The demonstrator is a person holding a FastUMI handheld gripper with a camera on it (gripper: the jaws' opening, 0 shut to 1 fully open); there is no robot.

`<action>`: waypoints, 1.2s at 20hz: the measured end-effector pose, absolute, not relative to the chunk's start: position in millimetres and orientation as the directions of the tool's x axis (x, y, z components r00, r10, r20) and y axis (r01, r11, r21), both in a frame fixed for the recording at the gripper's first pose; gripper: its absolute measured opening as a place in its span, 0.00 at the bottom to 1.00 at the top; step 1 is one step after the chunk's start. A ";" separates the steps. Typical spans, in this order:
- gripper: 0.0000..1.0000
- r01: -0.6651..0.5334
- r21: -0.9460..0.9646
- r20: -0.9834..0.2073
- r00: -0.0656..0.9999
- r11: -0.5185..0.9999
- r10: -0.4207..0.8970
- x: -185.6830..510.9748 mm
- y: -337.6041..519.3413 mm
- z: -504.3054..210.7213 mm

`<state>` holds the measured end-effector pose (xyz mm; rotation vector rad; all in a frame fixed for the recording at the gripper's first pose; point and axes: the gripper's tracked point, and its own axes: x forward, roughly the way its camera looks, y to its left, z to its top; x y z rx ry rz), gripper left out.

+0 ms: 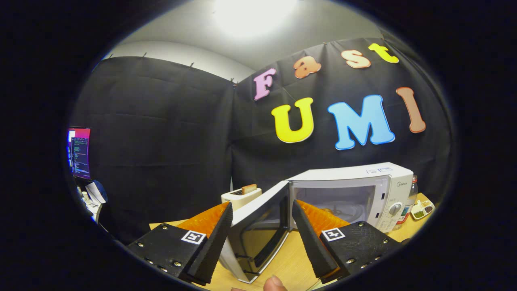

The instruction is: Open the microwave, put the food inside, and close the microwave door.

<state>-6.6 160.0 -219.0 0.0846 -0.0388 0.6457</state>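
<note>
A white microwave (363, 190) stands on the wooden table, beyond my right finger. Its door (258, 230) is swung wide open toward me and sits between my two fingers. The cavity shows a glass turntable (343, 210) with nothing I can make out on it. My gripper (262, 214) is open, fingers spread on either side of the door without pressing on it. A fingertip of a person's hand (275, 283) shows just below the door.
A white toaster (241, 197) with a slice of bread sticking out stands behind the door to the left. A bottle (408, 202) and a small tray of snacks (422, 209) sit right of the microwave. A lit monitor (80, 152) is far left.
</note>
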 end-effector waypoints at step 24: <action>0.05 -0.667 0.004 -0.198 0.730 0.745 0.654 -28.2 273.4 -345.1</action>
